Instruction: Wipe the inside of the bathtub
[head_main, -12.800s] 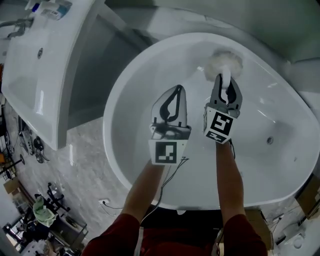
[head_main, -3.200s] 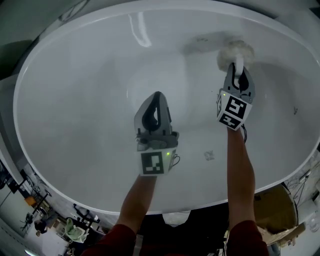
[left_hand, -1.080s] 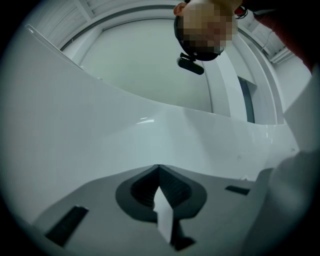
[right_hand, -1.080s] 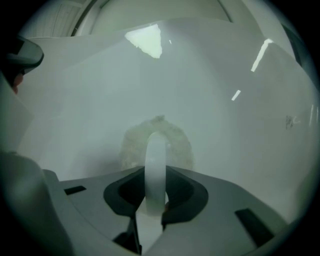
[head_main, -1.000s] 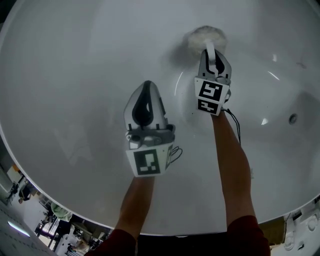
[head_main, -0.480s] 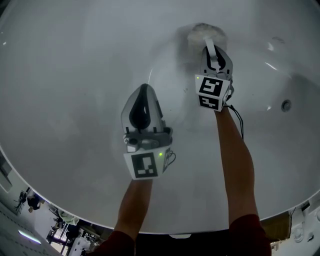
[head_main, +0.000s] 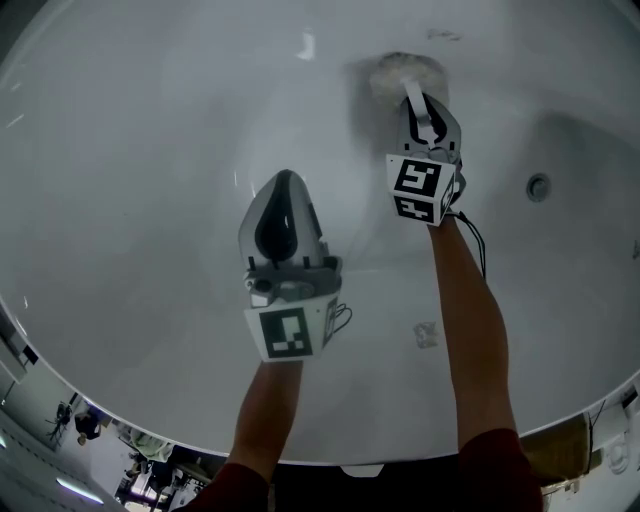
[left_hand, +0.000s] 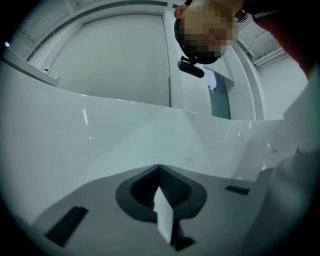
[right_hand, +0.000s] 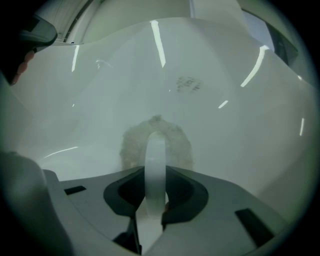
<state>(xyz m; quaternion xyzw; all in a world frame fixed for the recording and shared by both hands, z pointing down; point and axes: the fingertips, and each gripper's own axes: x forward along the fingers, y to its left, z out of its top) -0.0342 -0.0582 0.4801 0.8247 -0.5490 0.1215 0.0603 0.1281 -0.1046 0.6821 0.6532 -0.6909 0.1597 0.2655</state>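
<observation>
The white bathtub (head_main: 150, 150) fills the head view. A round fluffy white pad (head_main: 400, 68) lies pressed against its far inner wall. My right gripper (head_main: 417, 100) is shut on the pad's white strap handle (right_hand: 155, 150), and the pad (right_hand: 131, 145) shows just past the jaws against the tub wall (right_hand: 225, 135). My left gripper (head_main: 284, 178) hovers over the tub's middle, to the left of the right one and nearer to me. Its jaws are shut to a point (left_hand: 159, 167) with nothing held, facing the tub wall (left_hand: 100, 145).
A round metal fitting (head_main: 538, 186) sits in the tub wall to the right of the pad. A small pale mark (head_main: 427, 335) lies on the tub floor by my right forearm. Beyond the near rim (head_main: 60, 370), room clutter (head_main: 85, 425) shows at lower left.
The head view has swung, so the round fitting now sits closer to the right gripper and pad. The pad stays on the far wall in the right gripper. The left gripper stays shut.
</observation>
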